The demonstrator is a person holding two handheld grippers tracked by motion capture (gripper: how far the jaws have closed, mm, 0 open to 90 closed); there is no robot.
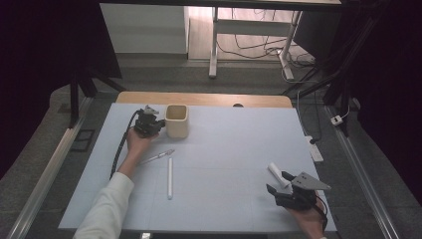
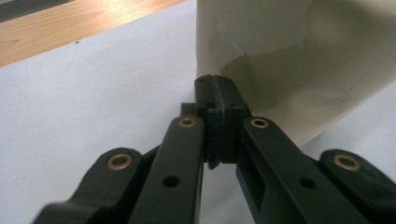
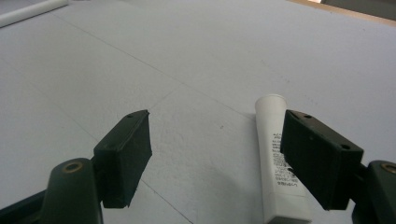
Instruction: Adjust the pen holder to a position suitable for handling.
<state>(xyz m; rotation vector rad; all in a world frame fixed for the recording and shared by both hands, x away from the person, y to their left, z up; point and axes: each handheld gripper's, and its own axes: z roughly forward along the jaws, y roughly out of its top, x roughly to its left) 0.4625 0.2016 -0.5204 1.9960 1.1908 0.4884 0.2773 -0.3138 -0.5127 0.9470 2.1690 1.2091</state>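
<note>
**Resting grippers at opposite corners of the desk**

Starting at the near right corner of the pale blue-grey desk (image 1: 224, 149), the right gripper (image 1: 276, 182) is seen held low over the surface, its two black jaws spread wide with nothing pinched between them. A small white plastic tube with black print (image 3: 280, 172) is found lying flat on the desk just beside the inner face of one jaw in the right gripper view, its capped end pointing away from the hand; whether it is touched by that jaw cannot be told.

Farther in, near the middle left of the desk, a long white pen-shaped stick (image 1: 169, 178) is laid lengthwise, and a slim silver pen (image 1: 157, 157) is set at a slant just beyond its far end.

Towards the far left corner, the left gripper (image 1: 158, 122) is held with its jaws pressed together on nothing, the tips placed right against the side wall of a cream square plastic cup (image 1: 177, 121), which is stood upright with its mouth open near the far edge.
</note>
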